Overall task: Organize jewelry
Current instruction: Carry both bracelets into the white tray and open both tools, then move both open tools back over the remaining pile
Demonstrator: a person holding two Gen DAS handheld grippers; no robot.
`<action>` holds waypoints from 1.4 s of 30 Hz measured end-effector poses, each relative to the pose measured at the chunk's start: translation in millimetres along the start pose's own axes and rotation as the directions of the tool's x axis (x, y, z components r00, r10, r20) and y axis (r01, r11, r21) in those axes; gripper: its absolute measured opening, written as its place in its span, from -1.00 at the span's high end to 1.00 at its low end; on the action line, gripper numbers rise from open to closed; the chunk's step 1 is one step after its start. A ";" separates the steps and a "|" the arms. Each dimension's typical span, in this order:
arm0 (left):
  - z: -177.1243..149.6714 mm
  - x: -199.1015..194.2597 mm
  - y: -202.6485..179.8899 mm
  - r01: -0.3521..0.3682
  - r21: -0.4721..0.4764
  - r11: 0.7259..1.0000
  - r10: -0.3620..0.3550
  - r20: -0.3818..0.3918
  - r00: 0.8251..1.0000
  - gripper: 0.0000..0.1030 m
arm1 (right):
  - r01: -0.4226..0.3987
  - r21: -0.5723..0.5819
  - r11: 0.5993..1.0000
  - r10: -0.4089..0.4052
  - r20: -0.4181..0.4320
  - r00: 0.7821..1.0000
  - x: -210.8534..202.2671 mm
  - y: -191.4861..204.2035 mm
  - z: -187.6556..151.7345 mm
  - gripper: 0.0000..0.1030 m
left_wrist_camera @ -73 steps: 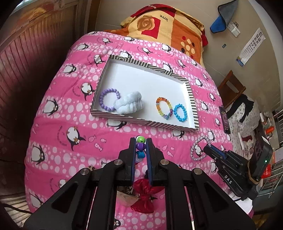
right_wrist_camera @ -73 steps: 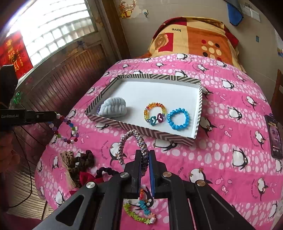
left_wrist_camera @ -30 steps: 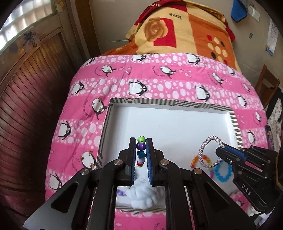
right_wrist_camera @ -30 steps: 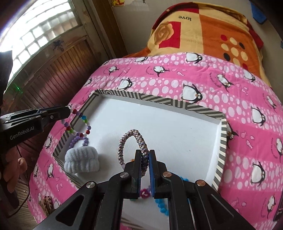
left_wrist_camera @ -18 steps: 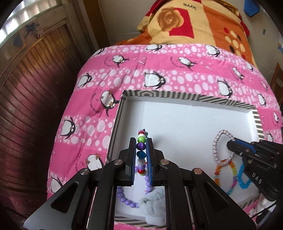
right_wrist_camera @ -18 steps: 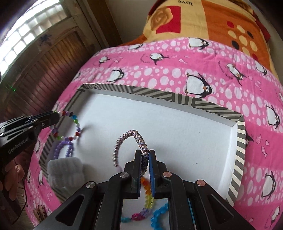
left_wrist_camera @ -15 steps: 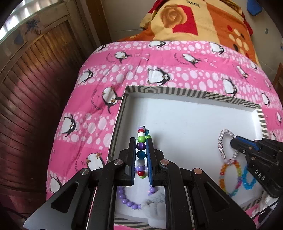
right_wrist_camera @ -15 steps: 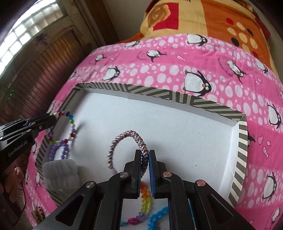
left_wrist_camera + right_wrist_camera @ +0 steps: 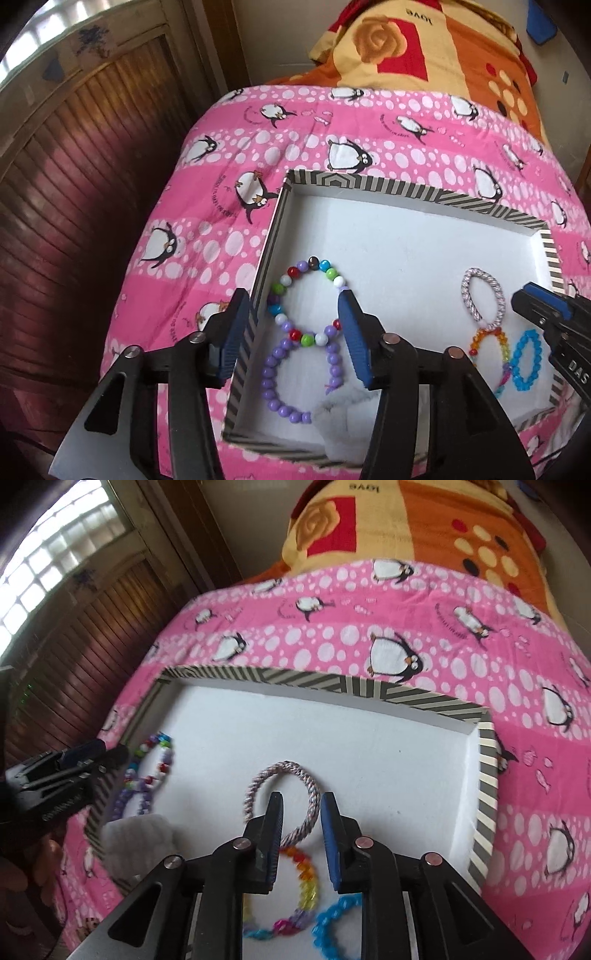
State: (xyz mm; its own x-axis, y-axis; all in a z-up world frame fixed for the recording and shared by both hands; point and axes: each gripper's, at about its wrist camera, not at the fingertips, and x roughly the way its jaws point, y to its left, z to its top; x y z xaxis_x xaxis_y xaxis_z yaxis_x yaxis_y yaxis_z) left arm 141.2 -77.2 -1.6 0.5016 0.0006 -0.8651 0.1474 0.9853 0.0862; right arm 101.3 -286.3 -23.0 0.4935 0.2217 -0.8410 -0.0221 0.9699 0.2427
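Pink penguin quilt (image 9: 388, 122), orange patterned blanket (image 9: 424, 48), wooden panelling (image 9: 74, 166)

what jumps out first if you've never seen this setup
A striped-edged white tray lying on a loud pink penguin quilt. Inside it, a multicoloured bead bracelet lies between the open left gripper fingers, and a braided silver band lies just ahead of the right gripper.

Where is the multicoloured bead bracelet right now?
In the left wrist view, the bead bracelet lies in the tray by its left wall, overlapping the purple bracelet.
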 end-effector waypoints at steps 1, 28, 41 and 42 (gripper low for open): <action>-1.9 -3.6 0.1 -0.002 0.001 1.000 0.002 0.004 1.000 0.00 | 0.001 0.000 1.000 -0.001 0.011 1.000 -6.4 1.5 -3.2 0.52; -162.9 -136.4 25.0 0.065 0.070 0.995 -0.072 0.111 0.991 0.00 | 0.069 0.078 0.995 -0.076 0.084 0.994 -142.3 54.9 -176.3 0.25; -212.1 -152.8 53.2 0.184 0.039 0.982 -0.186 0.056 0.981 0.00 | 0.127 0.086 0.988 -0.132 0.061 0.989 -160.6 63.1 -235.9 0.24; -215.5 -152.1 54.9 0.202 0.037 0.979 -0.203 0.040 0.978 0.00 | 0.130 0.087 0.988 -0.135 0.056 0.989 -160.5 61.5 -240.7 0.24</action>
State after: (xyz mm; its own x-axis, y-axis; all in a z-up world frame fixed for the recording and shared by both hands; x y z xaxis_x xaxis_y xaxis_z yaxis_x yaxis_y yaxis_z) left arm -110.6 13.6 28.3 0.4952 -0.2064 -0.8439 0.2771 0.9582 -0.0717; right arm -188.6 -237.9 10.6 0.5401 0.0826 -0.8376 0.1183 0.9779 0.1727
